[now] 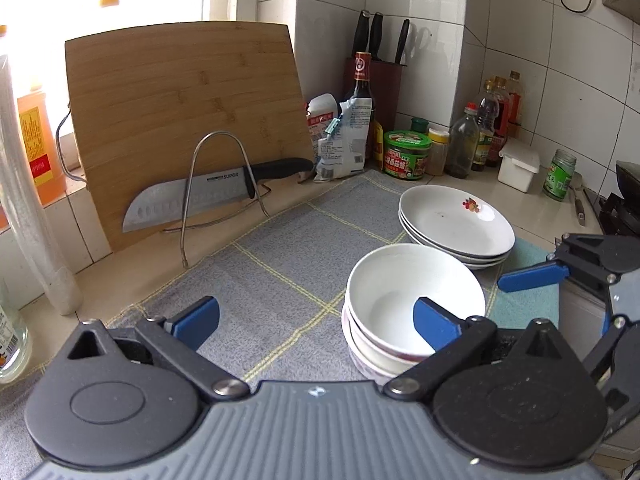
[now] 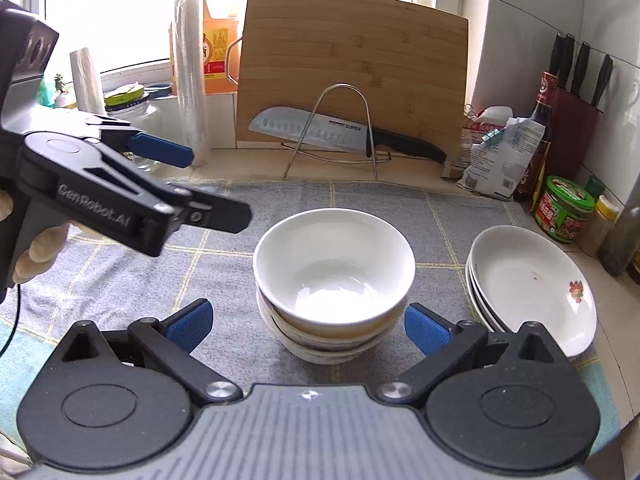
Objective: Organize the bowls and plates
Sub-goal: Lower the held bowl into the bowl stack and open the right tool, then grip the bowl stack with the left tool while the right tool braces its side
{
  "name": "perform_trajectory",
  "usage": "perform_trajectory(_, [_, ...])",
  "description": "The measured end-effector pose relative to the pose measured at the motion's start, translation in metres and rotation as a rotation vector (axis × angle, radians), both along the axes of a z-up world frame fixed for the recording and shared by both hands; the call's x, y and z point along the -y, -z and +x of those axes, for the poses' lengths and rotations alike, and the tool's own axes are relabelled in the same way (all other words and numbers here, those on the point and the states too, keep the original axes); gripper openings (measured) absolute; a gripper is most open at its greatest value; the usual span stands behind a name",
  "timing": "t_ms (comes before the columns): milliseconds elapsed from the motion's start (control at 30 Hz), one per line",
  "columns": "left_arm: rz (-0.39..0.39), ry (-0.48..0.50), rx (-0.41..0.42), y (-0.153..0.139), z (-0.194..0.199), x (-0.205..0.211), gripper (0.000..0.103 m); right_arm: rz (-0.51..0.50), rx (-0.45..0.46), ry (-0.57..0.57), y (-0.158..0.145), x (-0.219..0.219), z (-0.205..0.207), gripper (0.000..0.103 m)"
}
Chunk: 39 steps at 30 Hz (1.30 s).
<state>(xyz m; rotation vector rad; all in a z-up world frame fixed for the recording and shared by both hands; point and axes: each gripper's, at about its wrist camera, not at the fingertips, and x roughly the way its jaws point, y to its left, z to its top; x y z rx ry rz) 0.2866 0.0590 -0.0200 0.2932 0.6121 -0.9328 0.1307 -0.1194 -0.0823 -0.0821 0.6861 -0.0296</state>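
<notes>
A stack of white bowls point(image 1: 404, 304) point(image 2: 334, 276) stands on the grey checked mat point(image 1: 276, 272) point(image 2: 120, 280). A stack of white plates point(image 1: 456, 224) point(image 2: 528, 288), the top one with a small flower print, sits just right of the bowls. My left gripper point(image 1: 316, 322) is open and empty, its right finger over the bowl stack's near rim; it also shows at the left of the right wrist view point(image 2: 208, 184). My right gripper point(image 2: 306, 328) is open and empty, its fingers wide on either side of the bowl stack's near side; it shows at the right edge of the left wrist view point(image 1: 532, 276).
A bamboo cutting board point(image 1: 188, 120) point(image 2: 352, 68) leans at the back, with a kitchen knife point(image 1: 208, 196) point(image 2: 344, 132) in a wire rack. Sauce bottles, jars and bags point(image 1: 404, 156) point(image 2: 564, 208) crowd the back right corner. A knife block point(image 1: 380, 64) stands there. An oil jug point(image 2: 214, 36) sits on the windowsill.
</notes>
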Motion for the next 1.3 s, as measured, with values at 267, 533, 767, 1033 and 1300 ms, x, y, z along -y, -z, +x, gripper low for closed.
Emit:
perform_trajectory(267, [0.064, -0.015, -0.074, 0.042, -0.018, -0.008, 0.102, -0.080, -0.129, -0.096, 0.036, 0.023, 0.009, 0.103])
perform_trajectory(533, [0.119, -0.158, -0.143, 0.070, -0.038, 0.017, 0.102, -0.096, -0.203, -0.356, 0.069, 0.064, 0.041, 0.103])
perform_trajectory(767, [0.169, -0.239, -0.152, 0.077, -0.054, 0.041, 0.102, -0.046, -0.239, -0.513, 0.075, 0.088, 0.051, 0.103])
perform_trajectory(1033, [0.220, -0.199, -0.144, 0.082, -0.048, 0.055, 0.102, -0.054, -0.229, -0.565, 0.075, 0.090, 0.052, 0.103])
perform_trajectory(1300, [0.246, -0.046, -0.121, 0.091, -0.029, 0.061, 0.102, -0.052, -0.229, -0.538, 0.076, 0.091, 0.050, 0.103])
